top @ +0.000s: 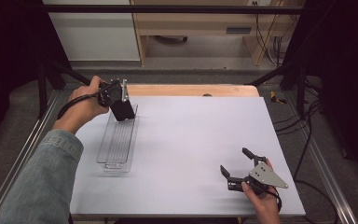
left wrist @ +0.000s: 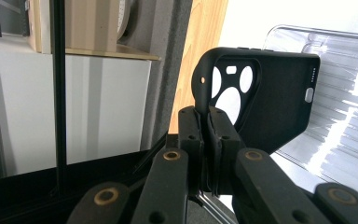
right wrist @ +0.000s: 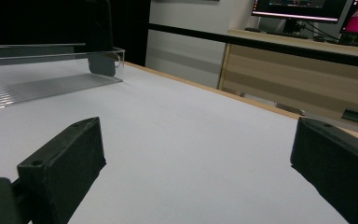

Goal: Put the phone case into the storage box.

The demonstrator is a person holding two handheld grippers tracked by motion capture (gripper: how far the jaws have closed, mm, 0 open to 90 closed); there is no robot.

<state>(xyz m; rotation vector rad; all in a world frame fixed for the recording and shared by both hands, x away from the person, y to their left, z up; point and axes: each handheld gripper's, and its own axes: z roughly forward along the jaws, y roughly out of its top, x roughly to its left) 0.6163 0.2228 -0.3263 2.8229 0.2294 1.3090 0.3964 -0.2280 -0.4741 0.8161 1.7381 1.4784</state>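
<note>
At far left, the left gripper (top: 116, 95) has its fingers (left wrist: 200, 135) clamped on one thin edge of a black phone case (left wrist: 265, 100), held over the far end of the clear tray (top: 116, 140). With so narrow a pinch, the case could twist or slip and catch the tray's rim. Near right, the right gripper (top: 238, 169) rests on the table (top: 191, 140), spread wide, empty.

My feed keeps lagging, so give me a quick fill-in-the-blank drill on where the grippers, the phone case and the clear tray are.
1. The left gripper is shut on a black ____.
2. The phone case hangs over the far end of the clear ____.
3. The right gripper has its jaws ____, holding nothing.
4. The clear tray lies on the table's ____ side in the high view.

Missing words: phone case; tray; open; left
</note>
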